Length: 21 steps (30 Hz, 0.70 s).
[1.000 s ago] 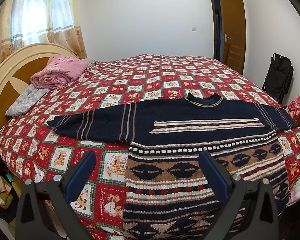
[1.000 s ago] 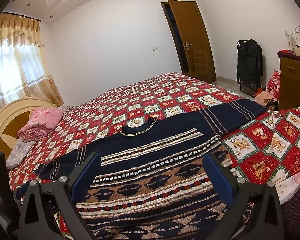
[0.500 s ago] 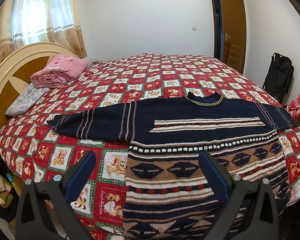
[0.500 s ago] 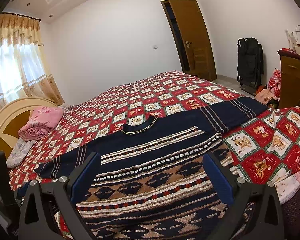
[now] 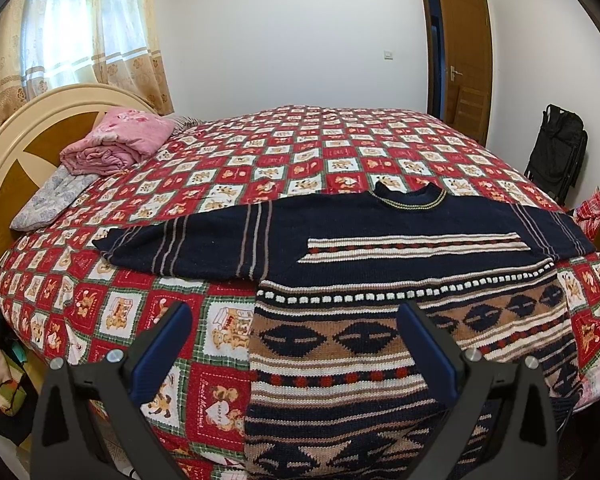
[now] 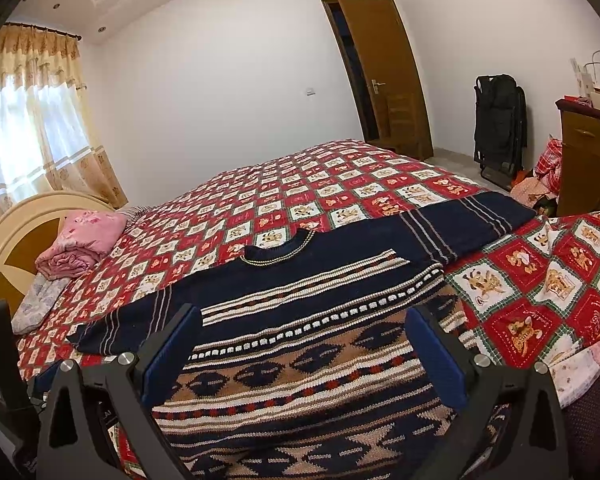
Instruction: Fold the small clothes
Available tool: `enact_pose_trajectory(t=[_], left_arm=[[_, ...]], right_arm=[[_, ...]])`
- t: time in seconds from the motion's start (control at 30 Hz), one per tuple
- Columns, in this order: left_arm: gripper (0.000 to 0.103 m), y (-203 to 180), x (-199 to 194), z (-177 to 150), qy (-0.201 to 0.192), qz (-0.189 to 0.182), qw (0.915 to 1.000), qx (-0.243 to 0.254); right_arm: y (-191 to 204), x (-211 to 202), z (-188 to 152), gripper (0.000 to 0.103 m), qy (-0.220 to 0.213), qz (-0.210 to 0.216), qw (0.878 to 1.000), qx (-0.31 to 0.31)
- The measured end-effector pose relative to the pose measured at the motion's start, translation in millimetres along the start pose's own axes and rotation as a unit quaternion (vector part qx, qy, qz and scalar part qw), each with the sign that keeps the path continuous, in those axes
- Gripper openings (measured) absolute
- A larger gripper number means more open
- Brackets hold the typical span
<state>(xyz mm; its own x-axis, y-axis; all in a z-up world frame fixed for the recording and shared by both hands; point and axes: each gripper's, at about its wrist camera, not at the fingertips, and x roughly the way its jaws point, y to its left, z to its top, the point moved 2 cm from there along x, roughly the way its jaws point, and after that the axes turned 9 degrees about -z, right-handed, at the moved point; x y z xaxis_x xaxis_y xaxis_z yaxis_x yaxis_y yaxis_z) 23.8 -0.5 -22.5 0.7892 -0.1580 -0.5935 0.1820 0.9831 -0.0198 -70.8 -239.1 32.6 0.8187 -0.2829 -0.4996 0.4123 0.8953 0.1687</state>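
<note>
A navy knitted sweater with brown, white and red patterned bands lies flat on the bed, both sleeves spread out sideways, collar away from me, hem hanging over the near edge. My left gripper hovers open above the sweater's lower left side, holding nothing. In the right wrist view the same sweater fills the foreground. There my right gripper stands open over its lower body, fingers wide apart and empty.
The bed wears a red checked bear-print quilt. A folded pink blanket and a pillow lie by the rounded headboard. A wooden door, a black folded stroller and a wooden cabinet stand on the right.
Both views have drifted very slightly; the sweater lies as before and both grippers stay open.
</note>
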Motion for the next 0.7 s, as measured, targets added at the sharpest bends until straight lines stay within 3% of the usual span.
enact_pose_trajectory(t=[0.53,0.7], left_arm=[[0.103,-3,12,-10,0.013,-0.011,0.9999,-0.001],[0.103,-6,27,-12,0.026,-0.029,0.9993,0.006]], right_arm=[[-9,26,-5,0.102,0.030,-0.016,0.999,-0.005],[-50,45,21,0.102,0.016,-0.042,0.999,-0.022]])
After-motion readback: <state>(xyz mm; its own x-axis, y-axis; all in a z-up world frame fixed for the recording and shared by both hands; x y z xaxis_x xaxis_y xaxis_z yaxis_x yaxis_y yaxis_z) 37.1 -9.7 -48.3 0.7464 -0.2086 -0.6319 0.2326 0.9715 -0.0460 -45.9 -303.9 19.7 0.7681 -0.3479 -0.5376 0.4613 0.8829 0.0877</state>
